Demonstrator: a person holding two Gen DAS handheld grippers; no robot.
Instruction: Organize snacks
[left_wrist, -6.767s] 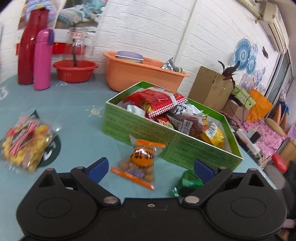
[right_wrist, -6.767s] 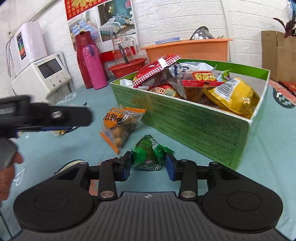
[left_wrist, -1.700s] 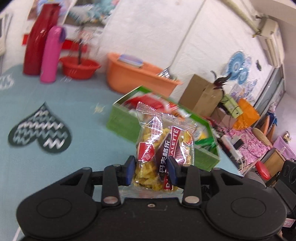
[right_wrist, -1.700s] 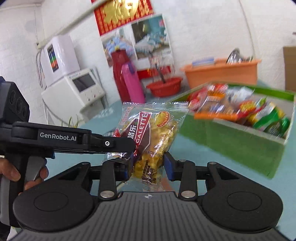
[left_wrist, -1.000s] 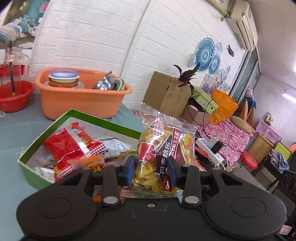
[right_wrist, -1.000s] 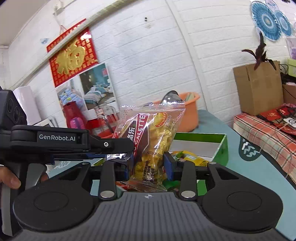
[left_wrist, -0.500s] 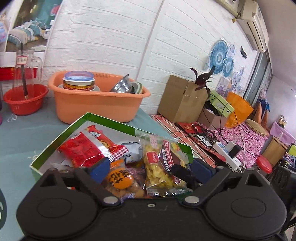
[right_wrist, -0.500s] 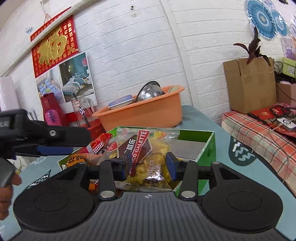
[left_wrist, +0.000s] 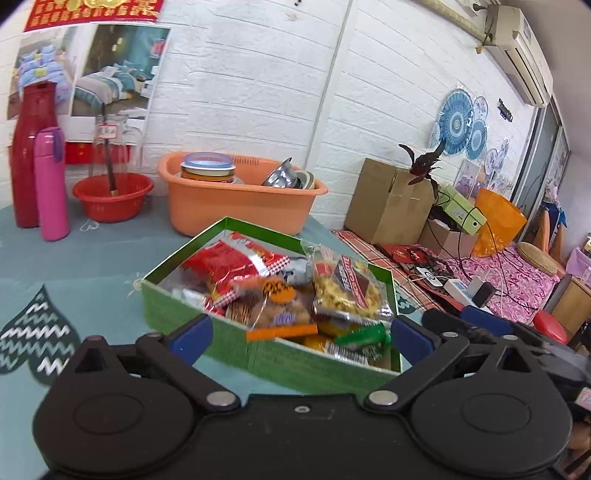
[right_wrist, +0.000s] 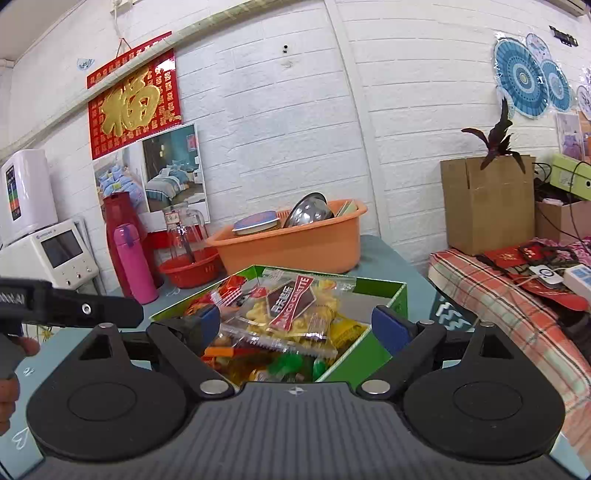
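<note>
On the teal counter (left_wrist: 92, 266), a green box (left_wrist: 221, 325) heaped with snack packets, orange tub (left_wrist: 236, 199) behind. Atop the heap, toward the far right corner, a clear bag of yellow snacks (right_wrist: 295, 314), lying free. Left claw (left_wrist: 301, 338) spread wide, nothing between the pads. Right claw (right_wrist: 299, 325) just opened fully, bag beyond its pads, untouched.

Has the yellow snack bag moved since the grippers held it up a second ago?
Yes. The yellow snack bag went down out of both grippers, whose fingers have just opened, and lies in the green box.
</note>
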